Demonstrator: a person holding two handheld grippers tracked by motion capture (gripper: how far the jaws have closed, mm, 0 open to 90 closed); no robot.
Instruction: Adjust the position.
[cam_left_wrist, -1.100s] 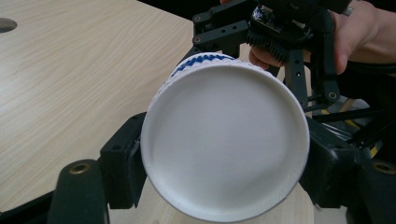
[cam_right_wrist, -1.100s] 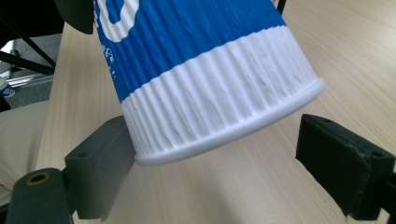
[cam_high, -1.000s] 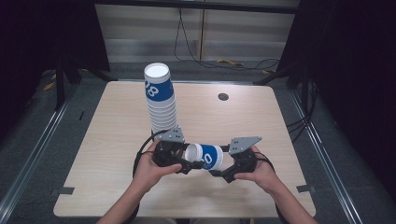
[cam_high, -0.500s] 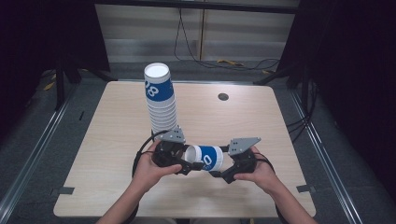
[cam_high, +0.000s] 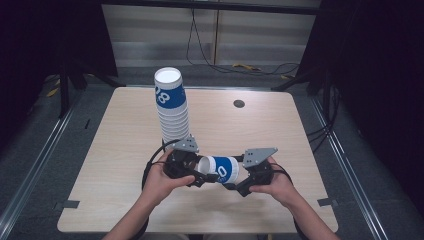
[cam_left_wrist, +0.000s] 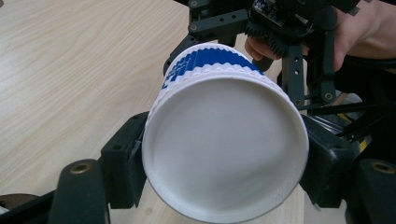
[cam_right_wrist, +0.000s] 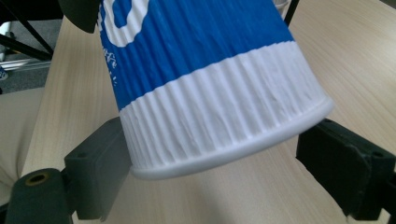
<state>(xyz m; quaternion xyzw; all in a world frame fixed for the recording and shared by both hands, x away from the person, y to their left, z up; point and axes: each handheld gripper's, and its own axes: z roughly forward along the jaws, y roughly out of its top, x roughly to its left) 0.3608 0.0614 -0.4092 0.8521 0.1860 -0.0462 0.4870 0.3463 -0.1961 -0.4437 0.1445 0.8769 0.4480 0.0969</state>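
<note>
The pale wooden table (cam_high: 125, 150) lies in front of me. A tall stack of blue-and-white paper cups (cam_high: 172, 117) stands upright near its middle, leaning a little. Closer to me, just above the tabletop, a single cup (cam_high: 222, 169) lies on its side in the air, stretched between my two grippers. My left gripper (cam_high: 200, 172) is clamped on it: in the left gripper view a round white end of the cup faces the camera, and both black pads (cam_left_wrist: 123, 158) press against its sides. My right gripper (cam_high: 235, 182) flanks the other end. In the right gripper view one pad (cam_right_wrist: 98, 163) rests against the ribbed white wall, while the other seems just clear of the rolled rim, so I cannot tell whether that side is really pinching. The biggest risk, as I judge it, is the stack. It stands just behind my left hand, and a careless lift or swing of my arm could topple it across the table. The next risk is to the cup, since thin paper buckles if my left jaws squeeze harder or if my two hands twist against each other. The smallest risk is that, if the right side is loose and I let go on the left, the cup slips out and rolls away.
</note>
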